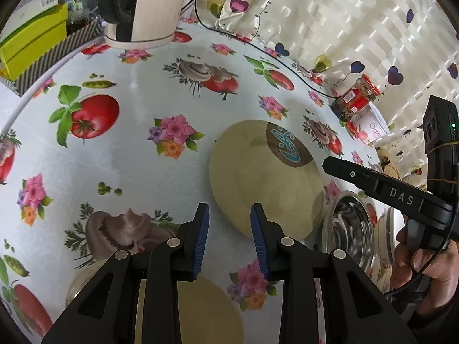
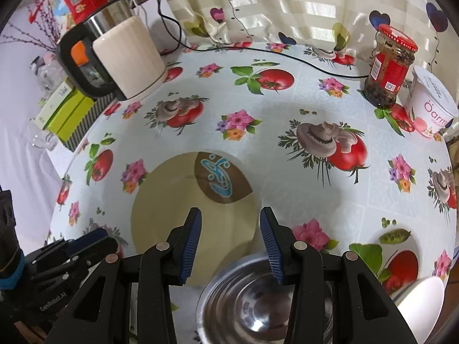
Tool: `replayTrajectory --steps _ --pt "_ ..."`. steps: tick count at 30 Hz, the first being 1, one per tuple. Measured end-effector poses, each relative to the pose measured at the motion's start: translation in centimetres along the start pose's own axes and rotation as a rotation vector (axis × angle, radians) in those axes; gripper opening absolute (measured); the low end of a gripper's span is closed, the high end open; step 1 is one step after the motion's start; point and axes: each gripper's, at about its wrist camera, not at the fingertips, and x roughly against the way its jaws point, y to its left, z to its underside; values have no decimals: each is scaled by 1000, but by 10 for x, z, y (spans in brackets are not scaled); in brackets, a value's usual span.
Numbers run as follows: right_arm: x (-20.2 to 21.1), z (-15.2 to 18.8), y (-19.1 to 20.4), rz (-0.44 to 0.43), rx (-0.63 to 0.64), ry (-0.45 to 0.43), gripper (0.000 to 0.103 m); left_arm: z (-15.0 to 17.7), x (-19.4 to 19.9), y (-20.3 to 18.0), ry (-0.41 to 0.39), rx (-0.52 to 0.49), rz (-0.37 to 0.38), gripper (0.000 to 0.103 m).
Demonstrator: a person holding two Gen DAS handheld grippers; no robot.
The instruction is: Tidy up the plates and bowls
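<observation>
Now the left gripper [image 1: 229, 215] is hanging open and empty above the near rim of the round cream plate with a brown-and-blue motif [image 1: 258, 177], lying on the flower-printed counter [image 1: 129, 149]. Just beside it, the right gripper [image 2: 229, 223] is gaping, gripping nothing, over the empty shiny steel bowl [image 2: 252, 301].

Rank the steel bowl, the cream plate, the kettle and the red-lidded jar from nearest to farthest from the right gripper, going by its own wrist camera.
1. Steel bowl, right under the right gripper.
2. Cream plate, just ahead, slightly left.
3. and 4. Kettle, far left, and red-lidded jar, far right: too close to call.
</observation>
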Motion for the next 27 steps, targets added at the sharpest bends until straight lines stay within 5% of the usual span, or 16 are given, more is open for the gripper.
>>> replayTrajectory --steps 27 --pt "-46 -7 -10 -5 3 115 22 -4 -36 0 75 30 28 31"
